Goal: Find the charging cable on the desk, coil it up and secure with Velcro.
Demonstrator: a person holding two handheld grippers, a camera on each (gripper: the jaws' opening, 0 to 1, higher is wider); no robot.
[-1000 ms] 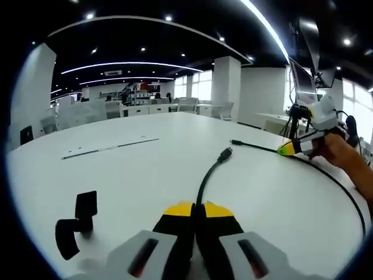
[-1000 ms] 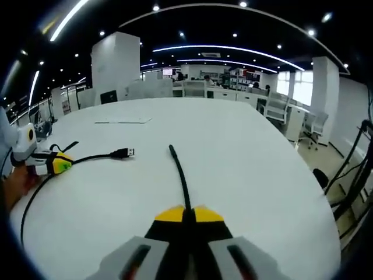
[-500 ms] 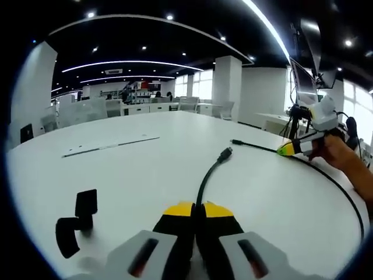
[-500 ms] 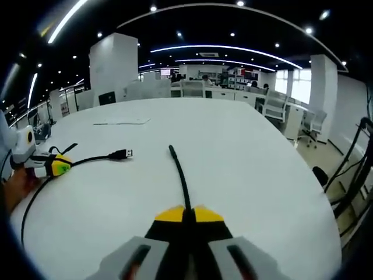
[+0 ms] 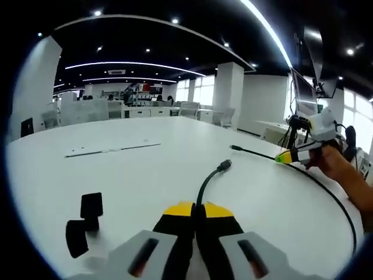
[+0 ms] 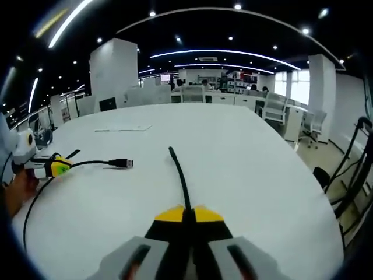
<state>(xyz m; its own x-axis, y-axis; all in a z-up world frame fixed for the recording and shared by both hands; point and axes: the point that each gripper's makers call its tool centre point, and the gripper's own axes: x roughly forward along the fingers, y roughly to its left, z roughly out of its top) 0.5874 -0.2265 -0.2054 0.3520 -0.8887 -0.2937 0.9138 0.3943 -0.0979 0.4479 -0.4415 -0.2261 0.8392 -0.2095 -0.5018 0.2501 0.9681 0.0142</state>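
Since a second ago the USB plug [image 5: 224,165] is sitting a little lower and nearer in the left gripper view, and the black strap pieces [image 5: 83,223] are drifting inward; the whole picture is shifting too, so most of this is likely the hand lifting and tilting, not the things sliding. In the right gripper view the plug [image 6: 120,163] is reading slightly lower than before.

Left claw [image 5: 193,211]: jaws together, clamping the cable [image 5: 205,185] just behind the USB plug. Right claw [image 6: 185,216]: jaws together, clamping the cable [image 6: 180,178] near its other, thin end. The right claw [image 5: 285,156] is also showing far right in the left gripper view, held by a hand [image 5: 335,164]; the left claw [image 6: 56,166] is showing at far left in the right gripper view.

The cable's middle is running in a long slack arc between the two claws, lying on the white tabletop [image 5: 145,169]. Both ends are in hand, coiling not yet begun. The strap pieces are probably the Velcro, though too blurred to be sure.

Room: wide bare tabletop ahead of both claws. The edge is curving away on the right in the right gripper view, with dark stand legs [image 6: 354,175] beyond it.
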